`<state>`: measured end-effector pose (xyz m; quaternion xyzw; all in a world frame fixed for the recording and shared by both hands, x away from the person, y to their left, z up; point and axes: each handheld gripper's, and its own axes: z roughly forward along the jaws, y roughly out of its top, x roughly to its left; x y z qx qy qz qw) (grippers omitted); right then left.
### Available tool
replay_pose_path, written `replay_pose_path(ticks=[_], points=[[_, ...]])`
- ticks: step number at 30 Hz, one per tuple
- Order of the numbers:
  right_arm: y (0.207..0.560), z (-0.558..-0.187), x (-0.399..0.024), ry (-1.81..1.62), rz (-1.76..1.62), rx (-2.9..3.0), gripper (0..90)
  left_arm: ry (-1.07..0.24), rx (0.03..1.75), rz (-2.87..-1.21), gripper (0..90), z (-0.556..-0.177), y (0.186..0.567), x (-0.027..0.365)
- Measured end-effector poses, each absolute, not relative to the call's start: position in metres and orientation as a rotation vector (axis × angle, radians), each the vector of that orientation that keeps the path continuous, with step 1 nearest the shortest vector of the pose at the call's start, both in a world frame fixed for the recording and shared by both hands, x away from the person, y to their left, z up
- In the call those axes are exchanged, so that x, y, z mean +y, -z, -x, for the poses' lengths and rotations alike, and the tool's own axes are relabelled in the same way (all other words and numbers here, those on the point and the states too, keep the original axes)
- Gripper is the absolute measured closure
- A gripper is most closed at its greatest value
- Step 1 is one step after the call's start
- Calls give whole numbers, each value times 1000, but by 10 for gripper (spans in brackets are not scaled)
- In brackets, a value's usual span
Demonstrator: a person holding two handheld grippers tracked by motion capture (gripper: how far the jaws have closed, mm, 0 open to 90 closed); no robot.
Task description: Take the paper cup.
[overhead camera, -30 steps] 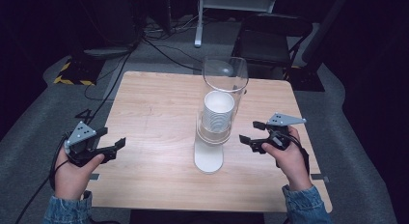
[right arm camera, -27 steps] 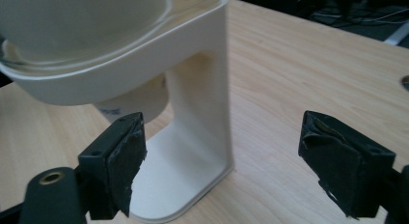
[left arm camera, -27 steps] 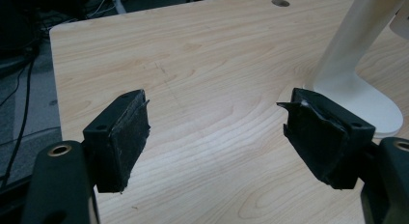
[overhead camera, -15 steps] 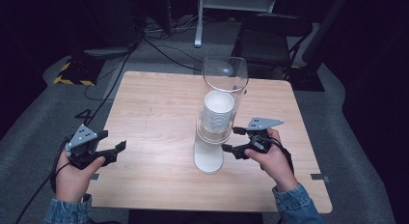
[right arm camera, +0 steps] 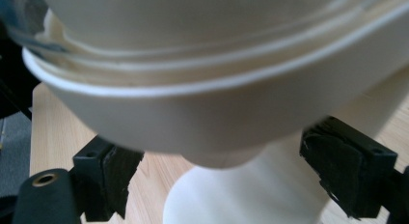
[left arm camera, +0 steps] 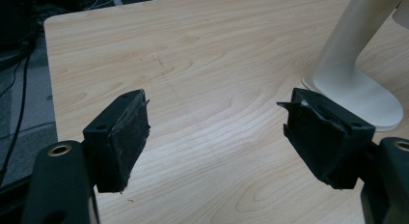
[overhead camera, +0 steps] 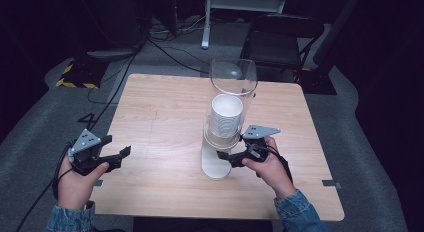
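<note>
Dark floor surrounds the wooden table (overhead camera: 165, 117), where a cup dispenser (overhead camera: 216, 164) stands mid-table; the right hand-held gripper (overhead camera: 226, 156), jaws wide, sits under its lowest paper cup (right arm camera: 193, 118), likely next to close and pull, while the left hand-held gripper (overhead camera: 120, 153) waits wide.

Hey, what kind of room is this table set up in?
Probably a lab or recording studio rather than a home. A bare wooden table stands on grey carpet, cables trail across the floor behind it, black-and-yellow hazard tape marks a corner, and the surroundings are dark. A cup dispenser stands on the table.
</note>
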<state>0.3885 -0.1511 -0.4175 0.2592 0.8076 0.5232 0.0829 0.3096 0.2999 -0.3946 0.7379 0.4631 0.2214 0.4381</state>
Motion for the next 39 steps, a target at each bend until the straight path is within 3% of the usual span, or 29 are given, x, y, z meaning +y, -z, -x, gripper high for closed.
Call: replay_pose_path(ticks=[12, 39], points=[[423, -386, -139, -1642, -711, 2239, 297, -540, 1153, -1839, 234, -310, 396, 298], [433, -384, -136, -1616, -711, 2237, 332, -535, 1155, -1842, 234, -311, 398, 300]])
